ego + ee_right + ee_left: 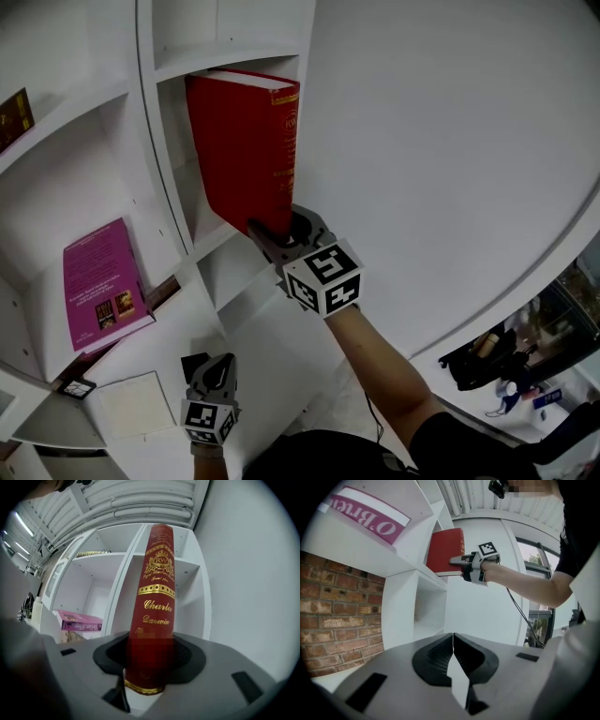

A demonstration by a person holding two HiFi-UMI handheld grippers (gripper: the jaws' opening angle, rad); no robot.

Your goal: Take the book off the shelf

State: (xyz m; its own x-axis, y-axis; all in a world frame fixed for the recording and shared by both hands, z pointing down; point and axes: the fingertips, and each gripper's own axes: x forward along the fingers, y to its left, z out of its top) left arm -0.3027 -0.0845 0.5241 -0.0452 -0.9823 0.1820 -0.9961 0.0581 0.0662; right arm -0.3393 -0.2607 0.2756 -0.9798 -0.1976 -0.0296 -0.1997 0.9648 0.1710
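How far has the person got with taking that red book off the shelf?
Done: the right hand-held gripper is clamped on the red book by its spine. In hand: the book leans partly out of the shelf. Left: drawing it fully clear. The left hand-held gripper is shut, empty.

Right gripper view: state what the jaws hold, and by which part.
The right gripper holds the red book by the lower end of its spine; the left gripper is shut, empty.

Grey left gripper (453, 637) and right gripper (279, 228), black ribbed jaws, white cube (323, 278) with black square markers on each. Black short sleeve (450, 439), thin black cable (516, 613) too.
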